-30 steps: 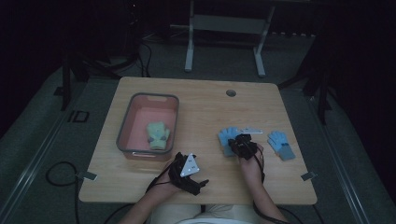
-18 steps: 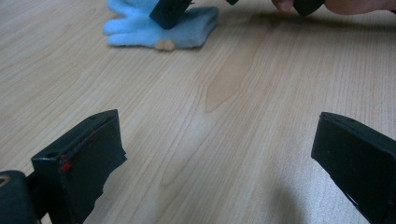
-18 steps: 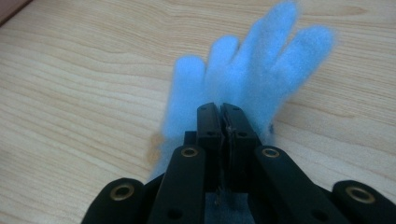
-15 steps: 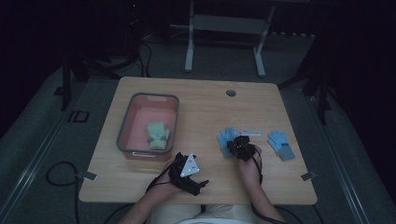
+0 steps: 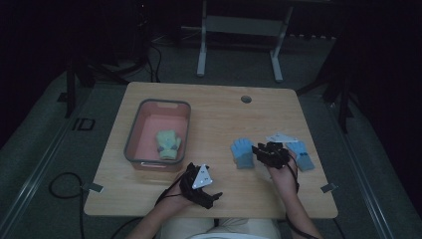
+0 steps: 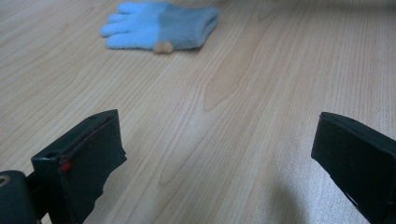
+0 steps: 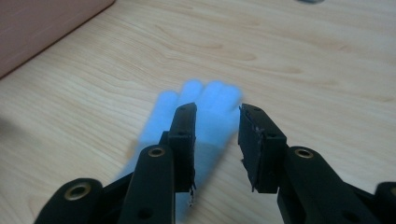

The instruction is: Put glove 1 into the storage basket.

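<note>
Blue glove [image 7: 205,112] lies under the right gripper's [image 7: 215,122] slightly parted fingers; left gripper's [image 6: 219,154] spread wide.

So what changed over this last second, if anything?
Very little. The right tool edged slightly left, toward the nearer blue glove, jaws narrowly apart over it without gripping. The left tool stayed wide open near the table's front edge. The other blue glove, bin and green glove kept their places.
</note>
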